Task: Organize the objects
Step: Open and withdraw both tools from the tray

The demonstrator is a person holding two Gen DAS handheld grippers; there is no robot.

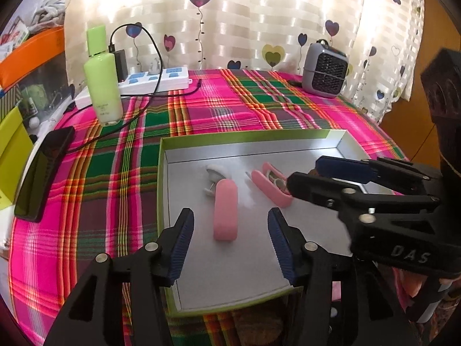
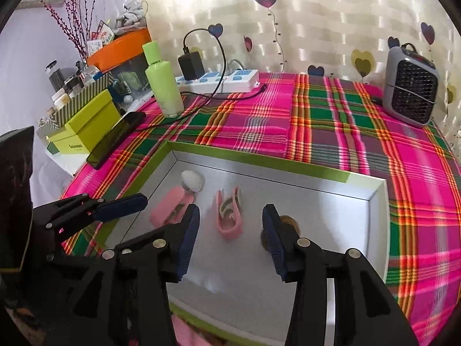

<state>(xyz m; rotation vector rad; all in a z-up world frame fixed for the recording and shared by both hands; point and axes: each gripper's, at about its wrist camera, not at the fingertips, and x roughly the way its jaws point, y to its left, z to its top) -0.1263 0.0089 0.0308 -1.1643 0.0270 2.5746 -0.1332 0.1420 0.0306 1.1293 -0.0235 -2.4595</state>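
A shallow green-rimmed box (image 1: 160, 178) with a silver floor lies on the plaid cloth. On its floor are a closed pink oblong case (image 1: 225, 213), an open pink case (image 1: 272, 187) with small items inside, and a white round piece (image 1: 214, 170). My left gripper (image 1: 230, 217) hovers open over the closed pink case, with a gap at each pad. My right gripper (image 2: 230, 212) is open above the open pink case (image 2: 230, 219) without touching it. A brown round object (image 2: 288, 221) is partly hidden behind its right finger. The right gripper (image 1: 308, 171) also shows in the left wrist view.
Behind the box stand a green bottle (image 1: 103, 77), a white power strip (image 1: 157, 79) with a black charger and cable, and a grey fan heater (image 1: 324, 70). A black phone (image 1: 43, 173) lies at the left edge. Green boxes (image 2: 83, 127) and clutter sit further left.
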